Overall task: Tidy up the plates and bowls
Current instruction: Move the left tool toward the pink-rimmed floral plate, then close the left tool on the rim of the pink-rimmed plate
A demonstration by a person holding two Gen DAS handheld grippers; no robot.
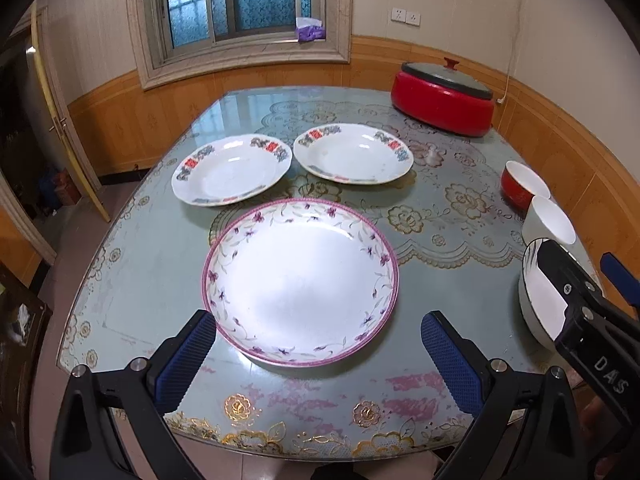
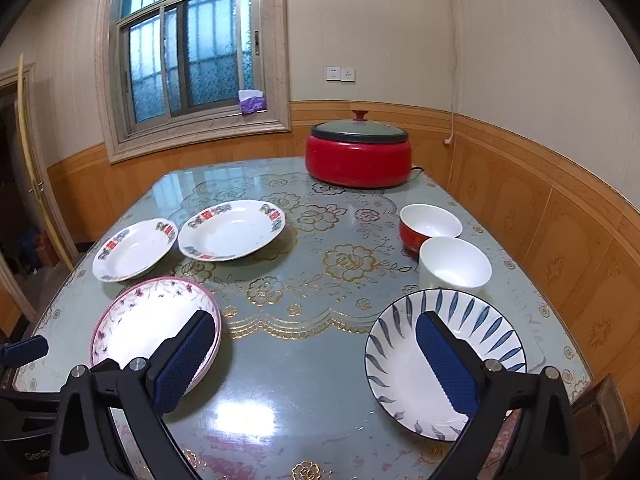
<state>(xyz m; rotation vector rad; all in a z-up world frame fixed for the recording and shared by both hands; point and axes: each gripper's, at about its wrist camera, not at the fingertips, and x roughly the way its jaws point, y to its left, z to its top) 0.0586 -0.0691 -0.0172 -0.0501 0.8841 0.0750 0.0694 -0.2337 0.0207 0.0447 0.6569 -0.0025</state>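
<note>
Desk (image 1: 132,264): glass top over floral cloth. Left to right, far row: two white plates with red-and-dark rim motifs, left patterned plate (image 1: 232,169) and right patterned plate (image 1: 354,153), side by side, rims near but apart. In front of them the pink-rimmed floral plate (image 1: 300,280), alone, close to the near edge. Right side of the desk: red bowl (image 2: 430,226) with white bowl (image 2: 455,263) just in front of it, seemingly touching; nearest, the blue-leaf bowl (image 2: 444,360). A red lidded cooker (image 2: 358,152) stands at the far end, not part of the job. Step in hand, as judged: the start, nothing stacked yet, each piece lying singly. Left tool (image 1: 320,364): jaws spread wide, empty, hovering low ahead of the floral plate's near rim, pads flanking it without contact. Right tool (image 2: 320,360): jaws likewise wide apart, holding nothing; its right pad sits over the blue-leaf bowl, its left pad overlaps the floral plate in view, and the bare desk lies between. In the left wrist view the right tool appears poised above the blue-leaf bowl's rim. Next move likely needs one jaw over a rim and one under, pinching the edge; the glazed ware looks slippery, so a firm, level bite. Plates probably go together on the left, bowls nested on the right.
</note>
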